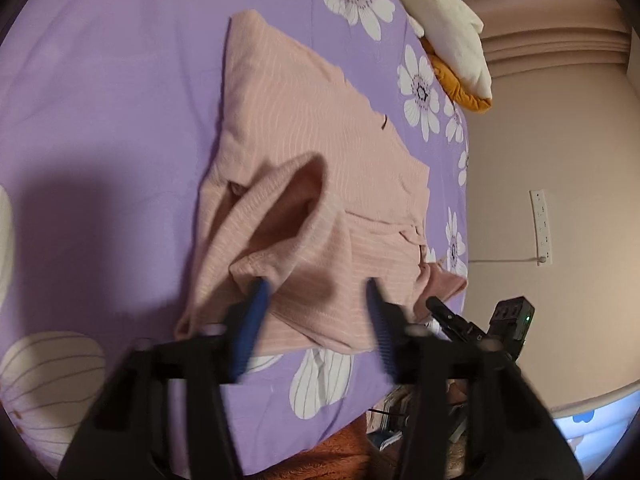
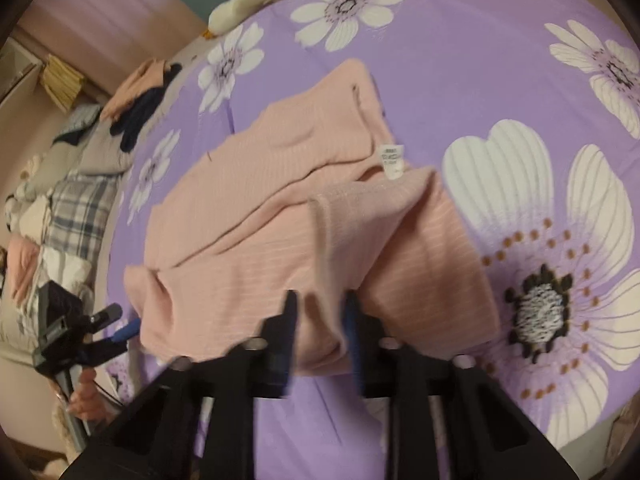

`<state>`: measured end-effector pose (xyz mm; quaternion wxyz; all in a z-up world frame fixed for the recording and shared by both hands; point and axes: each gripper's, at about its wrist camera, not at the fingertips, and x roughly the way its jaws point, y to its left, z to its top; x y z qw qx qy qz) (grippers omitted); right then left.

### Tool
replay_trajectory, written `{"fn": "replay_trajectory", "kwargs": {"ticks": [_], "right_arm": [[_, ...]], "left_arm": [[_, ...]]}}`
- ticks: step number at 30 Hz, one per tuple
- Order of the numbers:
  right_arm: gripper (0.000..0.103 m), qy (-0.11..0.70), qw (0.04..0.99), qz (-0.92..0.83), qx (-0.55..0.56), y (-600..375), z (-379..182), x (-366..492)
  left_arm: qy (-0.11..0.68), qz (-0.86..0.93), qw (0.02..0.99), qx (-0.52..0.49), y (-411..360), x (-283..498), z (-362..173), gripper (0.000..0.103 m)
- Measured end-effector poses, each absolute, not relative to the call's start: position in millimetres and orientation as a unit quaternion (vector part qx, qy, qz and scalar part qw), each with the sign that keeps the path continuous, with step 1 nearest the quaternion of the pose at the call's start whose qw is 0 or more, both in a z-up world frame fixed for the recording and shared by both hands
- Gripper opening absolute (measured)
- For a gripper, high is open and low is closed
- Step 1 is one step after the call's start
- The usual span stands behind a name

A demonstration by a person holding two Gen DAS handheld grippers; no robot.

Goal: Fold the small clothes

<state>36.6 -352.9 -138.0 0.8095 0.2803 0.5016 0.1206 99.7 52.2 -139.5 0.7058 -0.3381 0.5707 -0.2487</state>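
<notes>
So the pink top [image 1: 304,152] is half folded on the bed [image 1: 100,120], long axis running away from both grippers. Left gripper [image 1: 316,284] is spread wide, one finger tucked at a raised cuff, nothing pinched. Right gripper [image 2: 318,300] looks clamped on the near hem fold, so it's the one placed to carry it over.

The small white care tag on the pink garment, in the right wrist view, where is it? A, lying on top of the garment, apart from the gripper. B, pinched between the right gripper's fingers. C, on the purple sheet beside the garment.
A: the care tag lies on the pink garment, well clear of the right gripper.
</notes>
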Motion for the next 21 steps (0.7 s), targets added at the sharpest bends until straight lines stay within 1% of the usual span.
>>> {"fn": "replay_trajectory", "kwargs": {"ticks": [1, 2, 5, 7, 10, 15, 17, 18, 20, 21], "right_arm": [[0.011, 0.5, 0.812, 0.12, 0.276, -351.6, -136.1, 34.8], [0.008, 0.495, 0.816, 0.122, 0.273, -351.2, -132.4, 33.5], [0.007, 0.477, 0.822, 0.133, 0.28, -354.4, -120.0, 40.0], [0.007, 0.463, 0.822, 0.145, 0.296, -359.2, -110.4, 46.6], [0.007, 0.437, 0.824, 0.16, 0.324, -366.8, -92.5, 66.4], [0.007, 0.415, 0.825, 0.15, 0.353, -371.3, -80.3, 105.1], [0.007, 0.422, 0.827, 0.124, 0.351, -372.0, -88.1, 127.0], [0.007, 0.428, 0.823, 0.116, 0.355, -372.8, -94.1, 135.3], [0.007, 0.45, 0.809, 0.101, 0.365, -373.9, -113.4, 156.9], [0.007, 0.459, 0.805, 0.091, 0.364, -372.9, -121.0, 164.9]], "left_arm": [[0.573, -0.253, 0.703, -0.335, 49.2, 100.2, -140.0, 0.007], [0.573, -0.255, 0.703, -0.335, 48.8, 100.3, -139.1, 0.001], [0.547, -0.245, 0.721, -0.347, 54.8, 102.8, -128.8, 0.0], [0.526, -0.248, 0.731, -0.355, 58.7, 108.7, -117.9, 0.0], [0.522, -0.235, 0.743, -0.347, 60.7, 119.7, -107.6, 0.0], [0.511, -0.218, 0.755, -0.348, 69.8, 132.3, -96.4, 0.002], [0.511, -0.207, 0.76, -0.344, 75.8, 132.7, -94.9, 0.008], [0.514, -0.201, 0.761, -0.34, 77.7, 132.6, -95.2, 0.01], [0.523, -0.193, 0.76, -0.334, 81.1, 130.9, -97.9, 0.023], [0.528, -0.189, 0.759, -0.331, 81.4, 129.2, -99.4, 0.026]]}}
